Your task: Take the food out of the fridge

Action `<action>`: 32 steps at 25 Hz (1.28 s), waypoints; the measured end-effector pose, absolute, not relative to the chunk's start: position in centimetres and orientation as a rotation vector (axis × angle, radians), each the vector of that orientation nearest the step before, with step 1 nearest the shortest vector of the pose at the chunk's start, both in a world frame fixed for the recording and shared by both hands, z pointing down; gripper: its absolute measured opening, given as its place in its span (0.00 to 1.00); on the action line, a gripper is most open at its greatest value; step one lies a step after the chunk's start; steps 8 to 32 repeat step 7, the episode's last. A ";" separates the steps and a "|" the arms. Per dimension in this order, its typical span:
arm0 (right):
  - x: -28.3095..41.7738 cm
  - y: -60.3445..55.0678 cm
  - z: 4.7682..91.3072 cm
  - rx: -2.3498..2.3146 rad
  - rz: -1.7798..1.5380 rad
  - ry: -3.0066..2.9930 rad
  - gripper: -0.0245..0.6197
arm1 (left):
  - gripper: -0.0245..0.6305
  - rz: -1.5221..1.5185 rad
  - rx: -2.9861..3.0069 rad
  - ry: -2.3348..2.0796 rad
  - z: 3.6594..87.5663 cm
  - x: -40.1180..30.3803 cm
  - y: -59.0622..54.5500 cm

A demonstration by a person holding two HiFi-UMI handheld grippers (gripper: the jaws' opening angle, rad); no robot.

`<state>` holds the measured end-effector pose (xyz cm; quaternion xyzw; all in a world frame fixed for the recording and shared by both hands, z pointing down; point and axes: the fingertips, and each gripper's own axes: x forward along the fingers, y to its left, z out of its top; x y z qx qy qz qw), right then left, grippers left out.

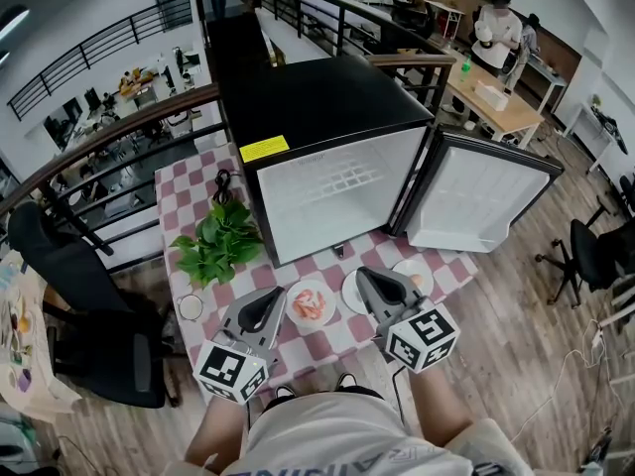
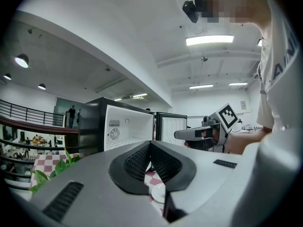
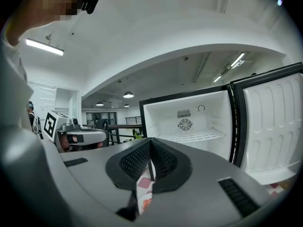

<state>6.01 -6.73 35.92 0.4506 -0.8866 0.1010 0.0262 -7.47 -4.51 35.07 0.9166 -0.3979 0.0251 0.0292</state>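
Two tools, the left gripper (image 1: 271,298) and the right gripper (image 1: 370,278), have jaws pressed together on nothing, above plates (image 1: 349,292) (one carries pink food (image 1: 313,306)) before the open fridge (image 1: 337,181).

- The right gripper (image 1: 367,276) covers much of the middle plate (image 1: 349,296) — its contents cannot be told.
- What lies on the far-right plate (image 1: 412,264) is too small to identify.
- The fridge door (image 3: 277,126) runs off the right gripper view's edge.
- Both forearms (image 1: 220,434) are cut off below.
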 end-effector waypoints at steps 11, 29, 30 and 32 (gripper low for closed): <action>5.9 -6.7 35.7 1.378 0.305 -2.736 0.07 | 0.05 0.092 2.832 -1.202 35.1 -6.9 -4.2; 5.9 -6.7 35.7 1.378 0.305 -2.736 0.07 | 0.05 0.092 2.832 -1.202 35.1 -6.9 -4.2; 5.9 -6.7 35.7 1.378 0.305 -2.736 0.07 | 0.05 0.092 2.832 -1.202 35.1 -6.9 -4.2; 5.9 -6.7 35.7 1.378 0.305 -2.736 0.07 | 0.05 0.092 2.832 -1.202 35.1 -6.9 -4.2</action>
